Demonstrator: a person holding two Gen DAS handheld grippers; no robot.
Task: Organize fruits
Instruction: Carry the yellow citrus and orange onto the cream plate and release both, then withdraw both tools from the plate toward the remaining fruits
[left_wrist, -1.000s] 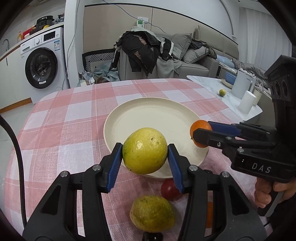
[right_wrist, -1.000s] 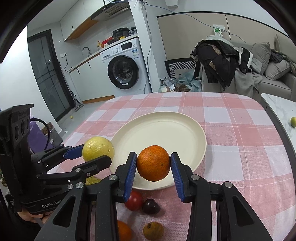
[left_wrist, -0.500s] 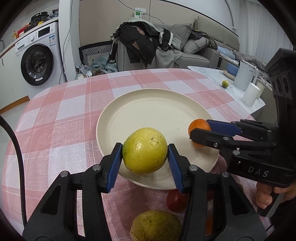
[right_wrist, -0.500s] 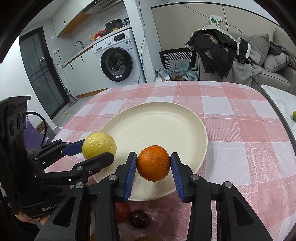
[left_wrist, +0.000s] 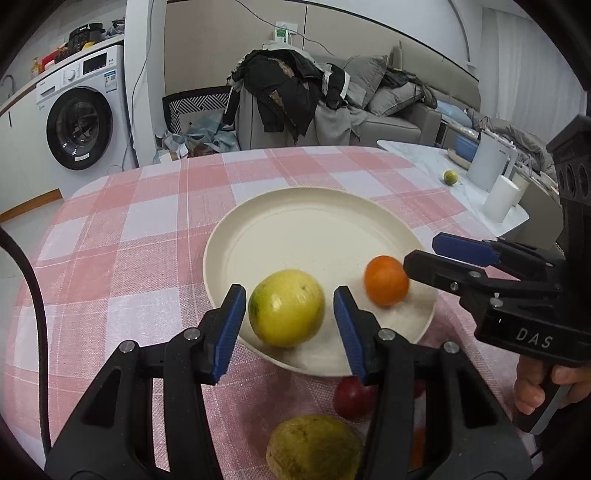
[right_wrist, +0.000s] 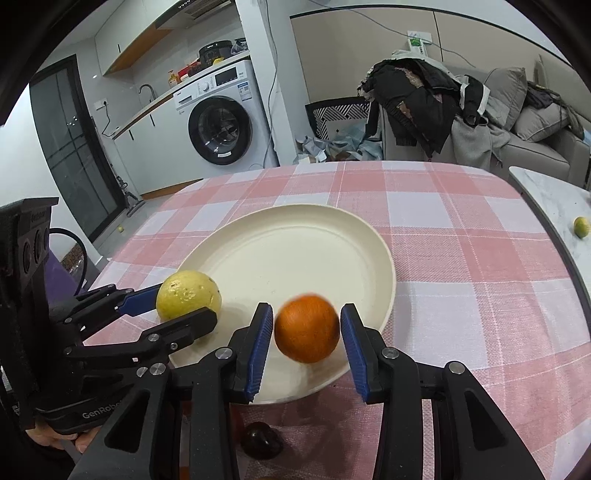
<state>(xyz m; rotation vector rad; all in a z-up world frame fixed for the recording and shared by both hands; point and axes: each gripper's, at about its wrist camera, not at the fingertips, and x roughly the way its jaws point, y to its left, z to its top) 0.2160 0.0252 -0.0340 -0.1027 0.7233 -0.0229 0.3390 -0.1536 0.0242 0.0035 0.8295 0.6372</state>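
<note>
Right gripper (right_wrist: 304, 341) — jaws just opening, pads clear of the blurred orange (right_wrist: 307, 328) over the plate (right_wrist: 295, 236) rim. Left gripper (left_wrist: 290, 315): gaps at both pads, yellow fruit (left_wrist: 287, 313) between. Fruits (left_wrist: 314, 446) below — partly hidden.

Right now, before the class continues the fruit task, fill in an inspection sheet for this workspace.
Surface: pink checked tablecloth with cream plate.
Job's things: yellow citrus fruit and orange at plate's near rim; greenish fruit, red fruit, dark fruit off it.
Clutter: nothing seen.
Grippers: left gripper open around yellow citrus fruit; right gripper open, jaws have just been opening, orange loose between them.
Cables: black cable at left.
Surroundings: washing machine, clothes-piled sofa, side table.
</note>
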